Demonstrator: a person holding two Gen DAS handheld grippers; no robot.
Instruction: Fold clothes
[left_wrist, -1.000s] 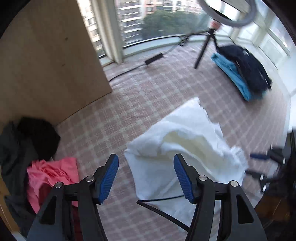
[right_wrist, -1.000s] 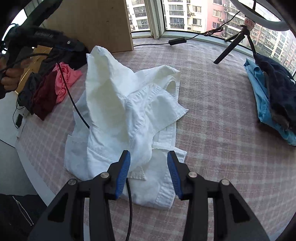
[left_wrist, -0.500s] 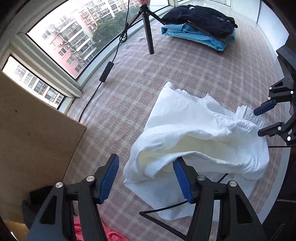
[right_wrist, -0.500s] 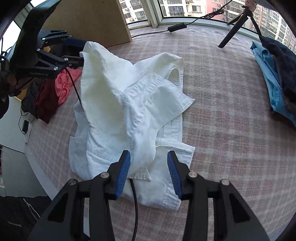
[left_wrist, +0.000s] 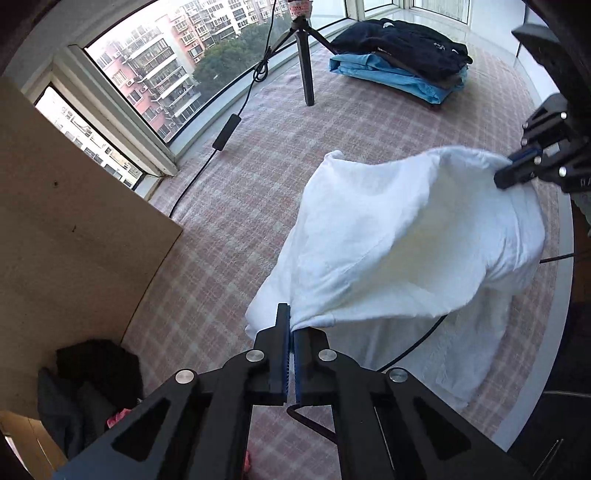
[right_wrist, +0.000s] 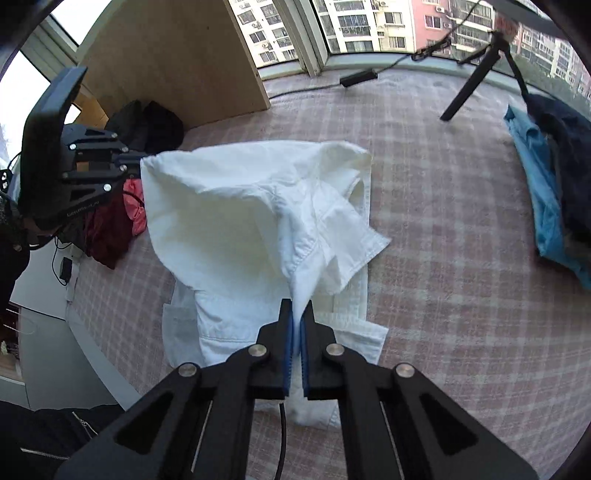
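Folding is barely begun: the white shirt (right_wrist: 258, 221) is pinched at one edge by the left claw (left_wrist: 290, 332) and at another by the right claw (right_wrist: 297, 325), both just closed, partly lifted off the checked tabletop (right_wrist: 443, 221), still unfolded

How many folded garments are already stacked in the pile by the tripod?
2: a dark navy garment on top, a light blue garment underneath. More may be hidden between them.

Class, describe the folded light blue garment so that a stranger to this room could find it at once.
Start at the black tripod by the window. Beside it on the checked cloth lies a stack of two; the light blue garment is the lower, under the navy garment.
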